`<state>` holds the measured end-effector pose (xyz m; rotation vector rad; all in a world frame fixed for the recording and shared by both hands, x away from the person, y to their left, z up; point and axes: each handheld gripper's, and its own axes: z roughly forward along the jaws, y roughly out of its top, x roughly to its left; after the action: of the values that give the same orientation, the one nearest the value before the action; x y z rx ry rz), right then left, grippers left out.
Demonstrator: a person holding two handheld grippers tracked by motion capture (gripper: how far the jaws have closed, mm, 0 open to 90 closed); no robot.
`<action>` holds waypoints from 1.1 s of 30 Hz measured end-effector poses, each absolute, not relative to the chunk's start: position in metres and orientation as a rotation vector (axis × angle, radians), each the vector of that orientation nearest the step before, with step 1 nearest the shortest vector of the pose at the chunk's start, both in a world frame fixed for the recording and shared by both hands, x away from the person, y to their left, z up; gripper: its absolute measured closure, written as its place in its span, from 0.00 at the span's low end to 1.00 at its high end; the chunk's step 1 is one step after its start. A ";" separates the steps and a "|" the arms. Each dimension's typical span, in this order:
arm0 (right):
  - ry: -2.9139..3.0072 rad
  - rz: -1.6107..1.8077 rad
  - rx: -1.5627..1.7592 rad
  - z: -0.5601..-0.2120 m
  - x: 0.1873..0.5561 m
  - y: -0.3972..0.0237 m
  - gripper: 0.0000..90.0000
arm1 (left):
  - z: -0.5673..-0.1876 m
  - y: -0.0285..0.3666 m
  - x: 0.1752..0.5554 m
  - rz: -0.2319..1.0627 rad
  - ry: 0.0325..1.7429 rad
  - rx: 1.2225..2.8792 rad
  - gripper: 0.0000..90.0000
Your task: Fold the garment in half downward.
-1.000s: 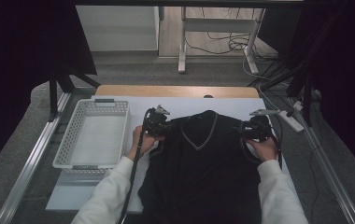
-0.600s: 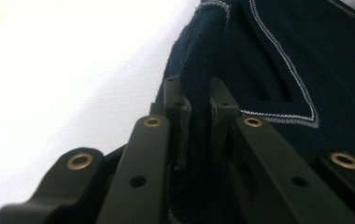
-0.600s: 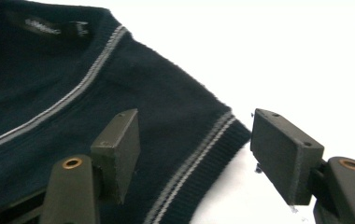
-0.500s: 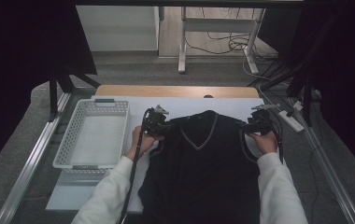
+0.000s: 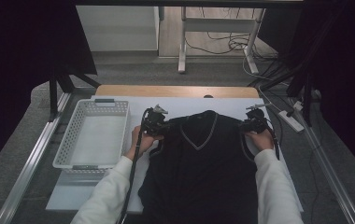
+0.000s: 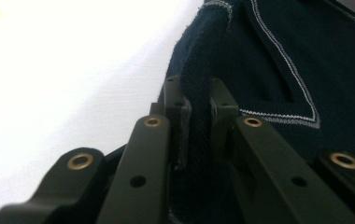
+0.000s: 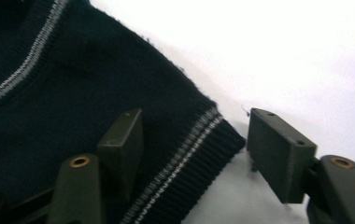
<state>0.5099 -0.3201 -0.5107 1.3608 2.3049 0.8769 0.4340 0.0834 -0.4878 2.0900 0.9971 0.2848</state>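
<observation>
A dark navy V-neck vest (image 5: 199, 172) with pale trim lies flat on the white table cover (image 5: 180, 105). My left gripper (image 5: 159, 123) is at its left shoulder, and in the left gripper view the left gripper (image 6: 199, 100) is shut on a raised fold of the vest (image 6: 278, 56). My right gripper (image 5: 252, 123) is at the right shoulder. In the right gripper view the right gripper (image 7: 196, 128) straddles the striped ribbed edge of the vest (image 7: 73, 70). One pad rests over the knit, the other over the white cover. Its jaws have just been closing, without pressing the fabric.
A white perforated basket (image 5: 68, 140) stands empty at the left of the vest. A power strip (image 5: 290, 119) and cables lie off the table's right side. The wooden far edge (image 5: 175, 91) bounds the table cover.
My right gripper has shifted slightly away from me and lower onto the vest's right shoulder edge, its jaws narrower. The left gripper has stayed put with the fabric in it.
</observation>
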 end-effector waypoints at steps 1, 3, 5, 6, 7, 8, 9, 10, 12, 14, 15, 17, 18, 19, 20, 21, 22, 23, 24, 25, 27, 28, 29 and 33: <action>2.303 0.882 1.361 -0.511 0.510 -0.321 0.46 | -0.488 0.084 0.434 0.284 0.997 2.091 0.89; 2.313 0.881 1.348 -0.510 0.510 -0.321 0.52 | -0.488 0.084 0.434 0.284 0.998 2.090 0.89; 2.337 0.884 1.314 -0.510 0.508 -0.319 0.65 | -0.488 0.084 0.434 0.284 0.998 2.089 0.89; 2.344 0.890 1.308 -0.510 0.508 -0.318 0.70 | -0.488 0.084 0.434 0.286 0.998 2.088 0.89; 2.357 0.889 1.302 -0.509 0.508 -0.317 0.76 | -0.488 0.084 0.434 0.287 0.999 2.087 0.89; 2.354 0.893 1.299 -0.509 0.507 -0.316 0.80 | -0.487 0.084 0.434 0.289 1.000 2.088 0.89; 2.351 0.890 1.293 -0.508 0.507 -0.315 0.87 | -0.487 0.084 0.434 0.291 1.002 2.085 0.90; 2.345 0.896 1.302 -0.507 0.506 -0.315 0.89 | -0.487 0.084 0.433 0.293 1.002 2.084 0.90; 2.339 0.908 1.315 -0.504 0.505 -0.317 0.91 | -0.485 0.085 0.433 0.302 1.003 2.074 0.90; 2.322 0.915 1.310 -0.499 0.504 -0.321 0.91 | -0.483 0.085 0.431 0.319 0.996 2.067 0.90; 2.313 0.923 1.316 -0.496 0.502 -0.323 0.91 | -0.481 0.084 0.431 0.334 0.990 2.068 0.90; 2.287 0.946 1.306 -0.490 0.500 -0.328 0.91 | -0.477 0.084 0.429 0.351 0.986 2.059 0.90; 2.273 0.955 1.297 -0.486 0.499 -0.329 0.91 | -0.475 0.084 0.428 0.355 0.983 2.053 0.90; 2.262 0.962 1.290 -0.482 0.498 -0.331 0.91 | -0.473 0.085 0.428 0.360 0.983 2.046 0.90; 2.247 0.973 1.286 -0.479 0.496 -0.332 0.91 | -0.471 0.085 0.427 0.365 0.985 2.038 0.90; 2.234 0.984 1.286 -0.475 0.495 -0.333 0.91 | -0.469 0.087 0.427 0.369 0.988 2.031 0.90; 2.224 0.987 1.286 -0.472 0.494 -0.334 0.91 | -0.467 0.088 0.426 0.375 0.989 2.025 0.90; 2.218 0.988 1.281 -0.470 0.492 -0.335 0.91 | -0.466 0.089 0.426 0.382 0.991 2.019 0.90; 2.215 0.984 1.273 -0.467 0.491 -0.336 0.91 | -0.465 0.090 0.426 0.387 0.996 2.015 0.90; 2.209 0.985 1.265 -0.465 0.489 -0.337 0.91 | -0.463 0.092 0.426 0.396 0.998 2.016 0.90; 2.194 1.000 1.258 -0.459 0.487 -0.339 0.91 | -0.460 0.095 0.426 0.411 1.009 2.001 0.90; 2.184 1.013 1.256 -0.457 0.487 -0.340 0.91 | -0.458 0.096 0.427 0.419 1.012 2.003 0.90; 2.176 1.017 1.254 -0.455 0.486 -0.340 0.91 | -0.455 0.097 0.427 0.438 1.013 2.003 0.90; 2.161 1.022 1.237 -0.448 0.487 -0.337 0.91 | -0.437 0.102 0.430 0.488 1.013 1.988 0.90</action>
<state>0.4872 -0.3369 -0.4483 1.2373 2.1609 1.0223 0.4301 0.1024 -0.4367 1.9876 1.0134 0.4880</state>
